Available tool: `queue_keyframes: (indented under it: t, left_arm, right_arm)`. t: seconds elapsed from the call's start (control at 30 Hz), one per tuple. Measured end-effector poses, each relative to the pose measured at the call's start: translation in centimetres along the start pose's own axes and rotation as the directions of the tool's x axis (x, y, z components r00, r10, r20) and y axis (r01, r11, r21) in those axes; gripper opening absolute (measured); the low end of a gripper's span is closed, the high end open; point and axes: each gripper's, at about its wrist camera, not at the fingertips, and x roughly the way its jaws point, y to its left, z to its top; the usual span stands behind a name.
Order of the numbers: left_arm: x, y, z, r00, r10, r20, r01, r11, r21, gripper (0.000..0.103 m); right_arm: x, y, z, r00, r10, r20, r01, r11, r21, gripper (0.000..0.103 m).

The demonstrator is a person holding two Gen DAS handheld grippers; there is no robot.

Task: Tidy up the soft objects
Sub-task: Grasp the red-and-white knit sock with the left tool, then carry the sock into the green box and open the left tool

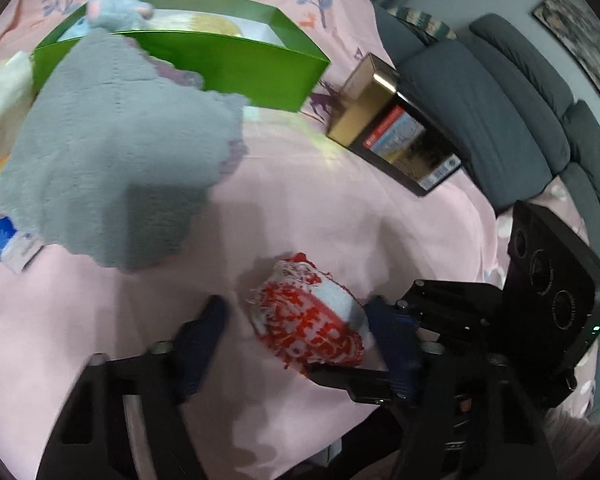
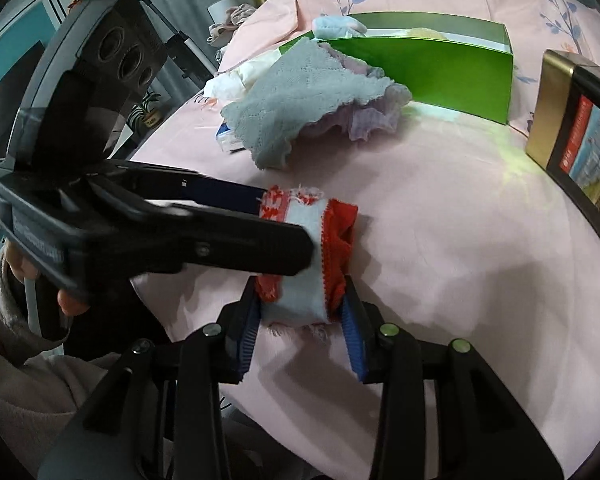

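Here the right gripper (image 2: 300, 320) has its two blue pads pressed against the near end of a red-and-white knit roll (image 2: 308, 256), one pad on each flank, so that end is pinched. The roll lies on the pink bedsheet (image 2: 460, 240) with its long axis running straight away from this gripper, toward the far side of the bed. The left gripper (image 1: 296, 332) comes in from the side, across that axis. Its jaws straddle the roll's far half; in the left wrist view one pad sits against the roll while the other stands clear of it, so these jaws are part spread and not yet clamped. Both grippers are on the same roll, the right nearer its end. Beyond it lie a grey cloth (image 2: 300, 100) and, behind that, the green box (image 2: 440, 80), well apart from the roll. Any carry to the box would probably run along the roll's own axis, past the cloth.
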Motion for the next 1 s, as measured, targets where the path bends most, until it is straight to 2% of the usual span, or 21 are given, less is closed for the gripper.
queue_keyframes:
  t: [0.07, 0.17, 0.3, 0.43, 0.57, 0.77, 0.9, 1.0]
  left_arm:
    - [0.0, -0.2, 0.0, 1.000, -0.015, -0.002, 0.015, 1.000, -0.002, 0.055]
    - [-0.4, -0.5, -0.2, 1.000, 0.000, 0.005, 0.000, 1.000, 0.016, 0.051]
    - [-1.0, -1.1, 0.0, 0.999, 0.023, 0.022, -0.024, 0.999, 0.037, 0.050]
    - [-2.4, -1.8, 1.4, 0.997, 0.046, 0.067, -0.051, 0.996, 0.074, 0.050]
    - [-4.3, -2.6, 3.6, 0.989, 0.085, 0.125, -0.101, 0.987, 0.129, 0.050]
    - [-6.6, -3.3, 7.8, 0.967, 0.138, 0.213, -0.178, 0.968, 0.180, 0.050]
    - [-7.3, -3.3, 10.7, 0.952, 0.166, 0.258, -0.218, 0.958, 0.188, 0.050]
    - [-7.6, -2.8, 12.6, 0.947, 0.172, 0.271, -0.225, 0.958, 0.176, 0.050]
  right_arm:
    - [-0.1, 0.0, -0.1, 1.000, -0.001, 0.002, 0.001, 1.000, 0.008, 0.038]
    - [-0.4, 0.1, -0.2, 1.000, -0.017, 0.008, 0.017, 1.000, 0.005, 0.037]
    - [-0.4, 0.7, 0.7, 0.998, -0.056, 0.016, 0.056, 0.998, -0.038, 0.036]
    - [-1.3, 1.3, 2.6, 0.993, -0.095, 0.067, 0.101, 0.991, -0.090, 0.036]
    - [-2.3, 1.7, 4.9, 0.981, -0.146, 0.128, 0.166, 0.973, -0.162, 0.036]
    - [-3.4, 1.5, 9.7, 0.953, -0.199, 0.230, 0.254, 0.936, -0.243, 0.036]
    - [-3.5, 0.8, 12.7, 0.940, -0.205, 0.272, 0.274, 0.929, -0.248, 0.036]
    - [-3.3, 0.2, 14.9, 0.931, -0.214, 0.295, 0.290, 0.924, -0.247, 0.036]
